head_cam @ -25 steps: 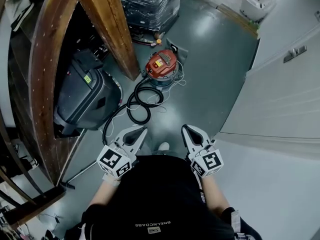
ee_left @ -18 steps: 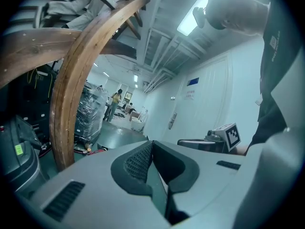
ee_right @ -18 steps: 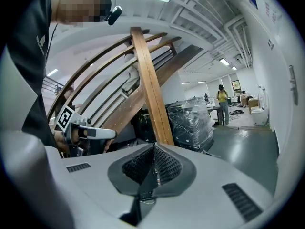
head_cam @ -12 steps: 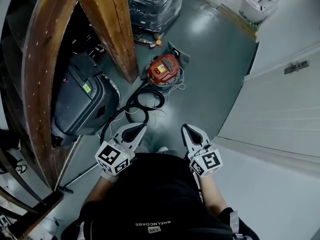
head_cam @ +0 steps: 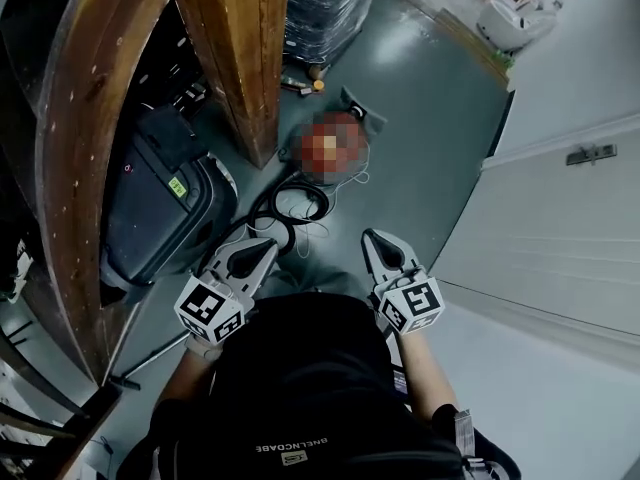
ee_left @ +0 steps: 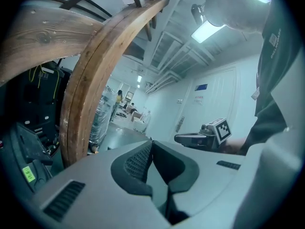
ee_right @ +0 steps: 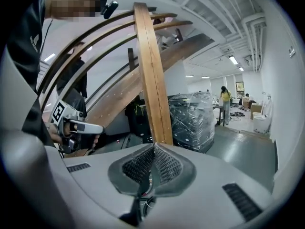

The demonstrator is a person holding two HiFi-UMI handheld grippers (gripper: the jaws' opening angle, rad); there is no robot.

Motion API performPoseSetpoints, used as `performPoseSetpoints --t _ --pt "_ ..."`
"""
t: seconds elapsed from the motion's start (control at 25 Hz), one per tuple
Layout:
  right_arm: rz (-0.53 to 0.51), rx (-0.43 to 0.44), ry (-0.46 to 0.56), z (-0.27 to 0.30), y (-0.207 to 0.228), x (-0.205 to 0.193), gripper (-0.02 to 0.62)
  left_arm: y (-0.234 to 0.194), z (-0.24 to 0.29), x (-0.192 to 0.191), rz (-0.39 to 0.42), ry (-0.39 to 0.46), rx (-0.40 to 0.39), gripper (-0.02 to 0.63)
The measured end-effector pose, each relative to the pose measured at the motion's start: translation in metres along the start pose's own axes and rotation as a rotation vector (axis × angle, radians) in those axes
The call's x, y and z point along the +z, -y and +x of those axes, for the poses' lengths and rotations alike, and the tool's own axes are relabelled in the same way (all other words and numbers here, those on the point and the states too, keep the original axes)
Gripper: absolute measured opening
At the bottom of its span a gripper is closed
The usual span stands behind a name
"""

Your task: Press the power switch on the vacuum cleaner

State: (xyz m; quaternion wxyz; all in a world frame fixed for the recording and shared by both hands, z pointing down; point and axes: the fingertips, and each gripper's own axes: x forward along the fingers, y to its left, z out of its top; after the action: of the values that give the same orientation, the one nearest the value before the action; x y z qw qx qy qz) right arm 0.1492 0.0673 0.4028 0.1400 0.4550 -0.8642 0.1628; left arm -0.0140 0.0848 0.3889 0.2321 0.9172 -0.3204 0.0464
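On the floor (head_cam: 425, 128) ahead, vacuum cleaner (head_cam: 330, 150) indistinct; left gripper (head_cam: 268, 249) and right gripper (head_cam: 371, 241) well short, fingers together, empty.

Vacuum cleaner (head_cam: 330, 150) blurred; power switch indiscernible.

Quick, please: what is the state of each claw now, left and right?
Left claw: closed, holding nothing.
Right claw: closed, holding nothing.

Cool ceiling light. In the head view the floor (head_cam: 420, 58) shines pale toward 12 o'clock; the 9 o'clock side lies in shadow. Both gripper views bulge fisheye, black-cornered; the left one's lamp (ee_left: 206, 31) glares at 1 o'clock.
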Motion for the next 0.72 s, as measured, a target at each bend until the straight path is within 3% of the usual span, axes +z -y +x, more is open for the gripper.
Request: performPoseSetpoints --t 0.36,0.72 --pt "-0.090 0.086 -0.120 0.068 0.031 0.014 0.028 -0.037 0.003 0.007 -0.047 0.017 0.103 0.015" --pt "-0.176 0.243 -0.243 0.134 0.074 0.009 0.028 -0.062 0.032 0.016 -0.116 0.053 0.280 0.014"
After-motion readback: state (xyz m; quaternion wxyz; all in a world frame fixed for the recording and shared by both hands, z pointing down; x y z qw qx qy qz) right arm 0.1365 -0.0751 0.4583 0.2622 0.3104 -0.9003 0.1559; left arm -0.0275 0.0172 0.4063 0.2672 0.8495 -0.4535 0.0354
